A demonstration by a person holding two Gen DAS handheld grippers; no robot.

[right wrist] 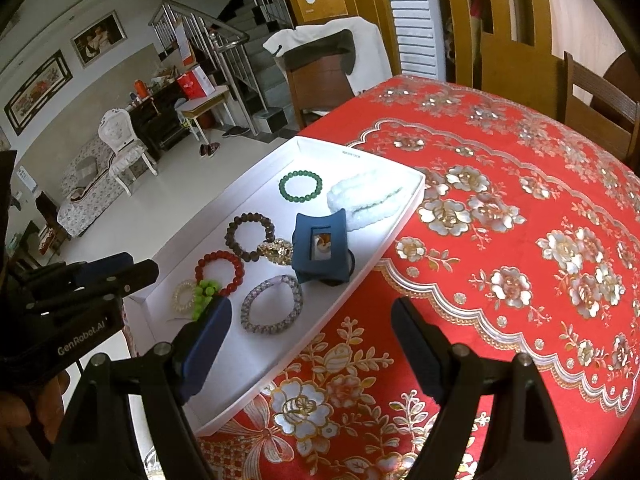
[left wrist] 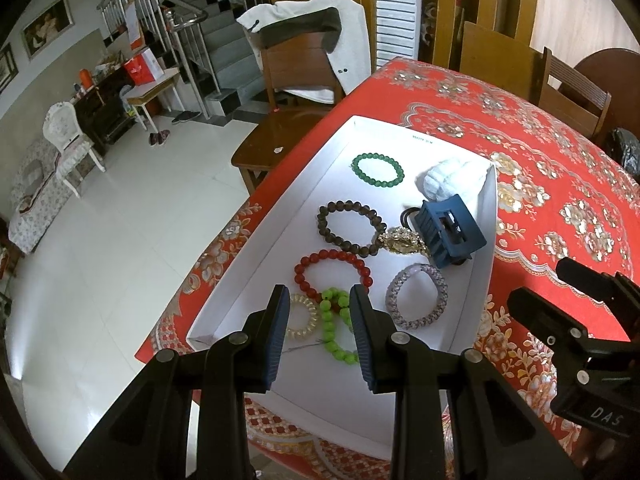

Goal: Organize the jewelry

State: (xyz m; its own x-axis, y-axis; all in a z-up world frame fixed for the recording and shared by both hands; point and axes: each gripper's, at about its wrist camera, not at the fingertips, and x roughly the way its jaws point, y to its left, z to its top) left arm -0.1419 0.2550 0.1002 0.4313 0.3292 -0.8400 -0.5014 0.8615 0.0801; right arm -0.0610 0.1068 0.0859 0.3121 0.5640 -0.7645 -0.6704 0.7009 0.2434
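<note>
A white tray [left wrist: 280, 216] on the red tablecloth holds a green bead bracelet [left wrist: 377, 168], a dark brown bracelet [left wrist: 352, 227], a red bracelet [left wrist: 334, 270], a lime bead bracelet [left wrist: 334, 328], a clear coil hair tie [left wrist: 302, 318], a lilac braided bracelet [left wrist: 416, 296], a gold brooch [left wrist: 402, 240], a blue claw clip [left wrist: 448, 234] and a white fluffy scrunchie [left wrist: 452, 180]. My left gripper [left wrist: 320, 312] is open, hovering over the lime bracelet. My right gripper [right wrist: 310, 320] is wide open over the tray's [right wrist: 248, 360] right edge, near the lilac bracelet [right wrist: 272, 304].
The round table with its red flowered cloth [right wrist: 520, 240] stretches to the right. A wooden chair [left wrist: 288, 120] draped with a white garment stands behind the tray. The table edge and tiled floor [left wrist: 120, 240] lie to the left. More wooden chairs [right wrist: 592, 96] stand at the far right.
</note>
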